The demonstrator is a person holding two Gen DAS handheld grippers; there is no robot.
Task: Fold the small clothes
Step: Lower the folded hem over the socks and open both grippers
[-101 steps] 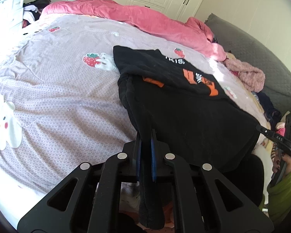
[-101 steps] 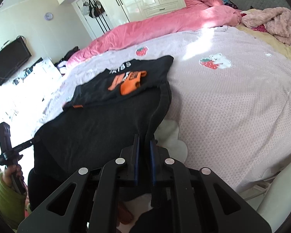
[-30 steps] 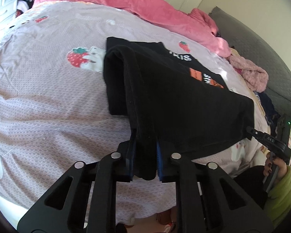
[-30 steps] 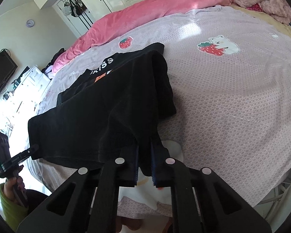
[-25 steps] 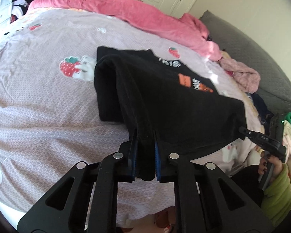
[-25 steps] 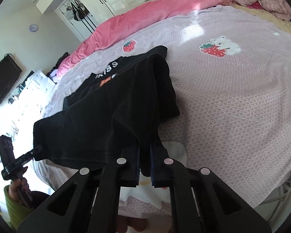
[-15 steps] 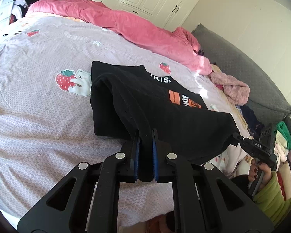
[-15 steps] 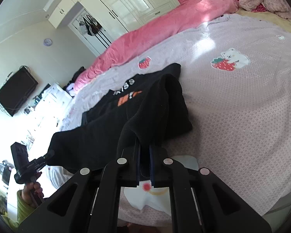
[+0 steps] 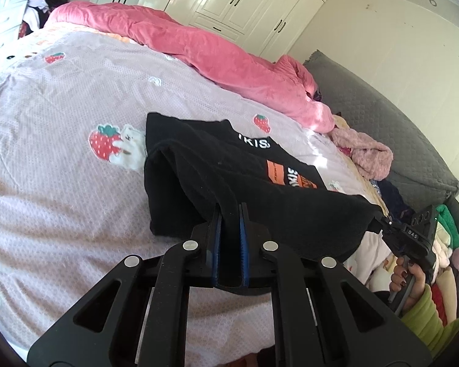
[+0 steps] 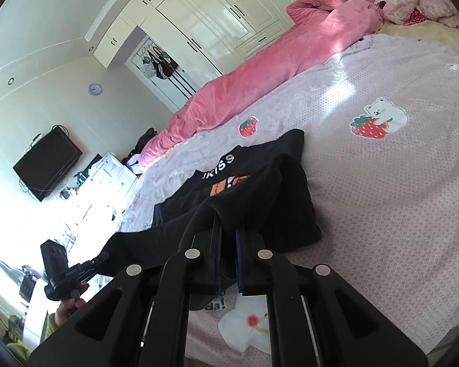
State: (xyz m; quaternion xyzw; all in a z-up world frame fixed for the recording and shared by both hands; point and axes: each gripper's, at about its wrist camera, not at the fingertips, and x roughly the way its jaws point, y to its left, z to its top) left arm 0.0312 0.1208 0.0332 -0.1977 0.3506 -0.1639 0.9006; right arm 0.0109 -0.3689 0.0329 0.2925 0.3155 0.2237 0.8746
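A black T-shirt with white lettering and an orange print lies partly on the lilac bedspread. Its near hem is lifted and stretched between both grippers. My left gripper is shut on one hem corner, the cloth pinched between its blue pads. In the right wrist view the same T-shirt rises to my right gripper, shut on the other corner. Each view shows the opposite gripper at the far corner: the right gripper and the left gripper, both in a person's hand.
A pink duvet is bunched along the far side of the bed. A pink fluffy garment and a pile of clothes lie by the grey headboard. White wardrobes and a wall television stand beyond.
Both grippers have risen with the hem and tilted up, so more of the room shows. The lifted cloth has moved farther over the lower part of the shirt.
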